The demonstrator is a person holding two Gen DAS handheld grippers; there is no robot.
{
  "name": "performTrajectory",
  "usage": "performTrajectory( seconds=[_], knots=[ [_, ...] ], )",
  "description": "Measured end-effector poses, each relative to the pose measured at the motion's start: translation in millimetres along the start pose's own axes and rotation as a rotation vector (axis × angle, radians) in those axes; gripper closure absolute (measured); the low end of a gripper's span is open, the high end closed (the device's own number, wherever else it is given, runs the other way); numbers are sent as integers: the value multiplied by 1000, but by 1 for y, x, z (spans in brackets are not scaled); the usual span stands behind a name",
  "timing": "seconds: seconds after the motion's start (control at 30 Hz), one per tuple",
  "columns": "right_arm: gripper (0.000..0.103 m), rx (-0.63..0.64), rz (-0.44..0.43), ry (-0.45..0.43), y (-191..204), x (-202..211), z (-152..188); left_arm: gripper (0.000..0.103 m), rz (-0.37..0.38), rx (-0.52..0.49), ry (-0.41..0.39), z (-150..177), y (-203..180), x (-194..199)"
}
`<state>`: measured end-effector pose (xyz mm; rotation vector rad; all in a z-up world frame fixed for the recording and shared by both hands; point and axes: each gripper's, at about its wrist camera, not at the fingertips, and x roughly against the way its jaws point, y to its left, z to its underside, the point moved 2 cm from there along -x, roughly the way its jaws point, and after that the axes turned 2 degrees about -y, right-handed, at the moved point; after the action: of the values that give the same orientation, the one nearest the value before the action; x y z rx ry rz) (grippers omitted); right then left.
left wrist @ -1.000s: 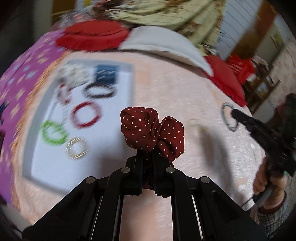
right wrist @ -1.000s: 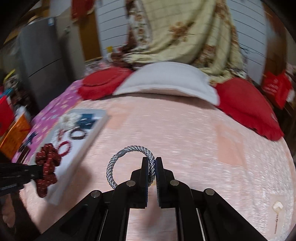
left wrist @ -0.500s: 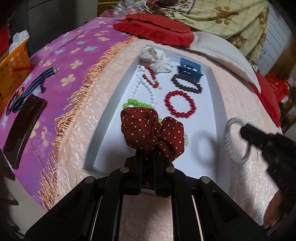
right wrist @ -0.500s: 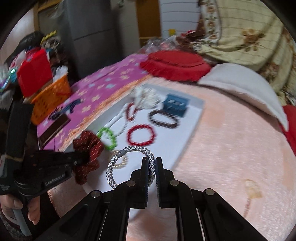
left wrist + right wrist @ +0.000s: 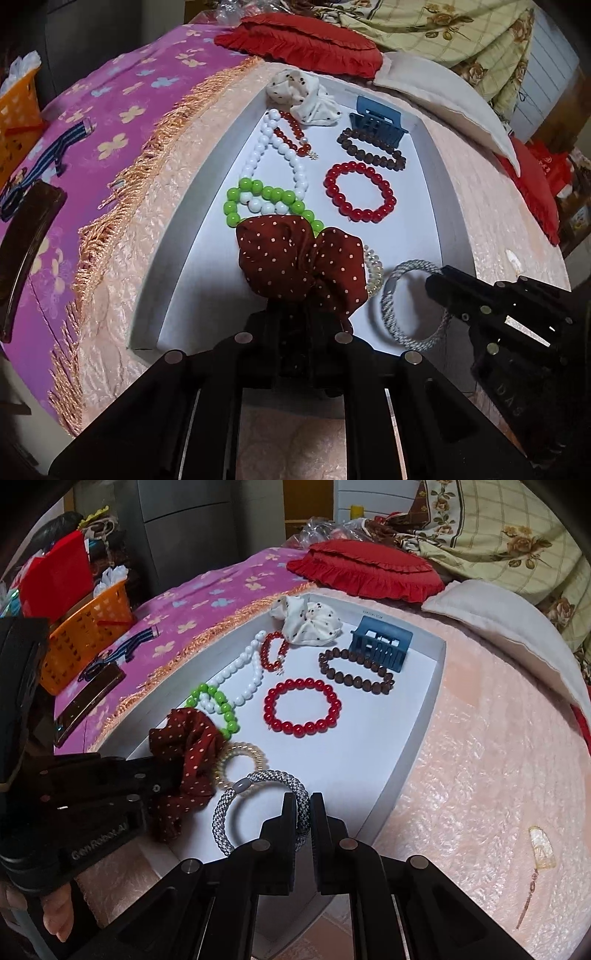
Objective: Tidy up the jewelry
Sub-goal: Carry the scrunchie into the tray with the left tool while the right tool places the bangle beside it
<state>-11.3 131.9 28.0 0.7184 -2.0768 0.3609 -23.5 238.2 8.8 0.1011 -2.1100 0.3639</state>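
Note:
My left gripper (image 5: 301, 314) holds a dark red polka-dot scrunchie (image 5: 295, 258) low over the near end of the white tray (image 5: 192, 229). Its jaws are opening, with the scrunchie still between them. My right gripper (image 5: 303, 805) is shut on a grey-and-white braided bracelet (image 5: 269, 775), just right of the scrunchie (image 5: 188, 738) and close above the tray floor. The tray holds a red bead bracelet (image 5: 360, 192), green beads (image 5: 258, 194), a white bead string (image 5: 258, 151), a brown bracelet (image 5: 369, 147), a blue claw clip (image 5: 376, 122), a white scrunchie (image 5: 303, 96) and a gold coil tie (image 5: 240, 760).
The tray lies on a pink blanket (image 5: 480, 738) beside a fringed purple sheet (image 5: 110, 110). A red cushion (image 5: 303, 40) and white pillow (image 5: 443, 92) lie beyond it. An orange basket (image 5: 85, 635) and dark case (image 5: 88, 701) sit left. An earring (image 5: 539, 853) lies on the blanket.
Both grippers came down over the tray's near end and drew close together. The scrunchie and the braided bracelet stayed between their jaws.

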Motion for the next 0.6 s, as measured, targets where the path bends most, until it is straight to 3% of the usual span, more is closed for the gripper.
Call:
performTrajectory(
  seconds=[0.2, 0.27, 0.37, 0.47, 0.6],
  knots=[
    [96, -29, -3, 5, 0, 3, 3, 80, 36, -7, -23, 3, -3, 4],
    [91, -24, 8, -3, 1, 7, 3, 73, 42, -15, -27, 3, -4, 6],
    [75, -17, 18, -30, 3, 16, 5, 72, 48, -21, -31, 5, -4, 9],
    [72, -9, 29, -51, 3, 24, 8, 69, 79, -18, -45, 6, -4, 15],
    [71, -12, 44, -79, 1, 35, 11, 66, 91, -38, -121, 6, -7, 32]
  ],
)
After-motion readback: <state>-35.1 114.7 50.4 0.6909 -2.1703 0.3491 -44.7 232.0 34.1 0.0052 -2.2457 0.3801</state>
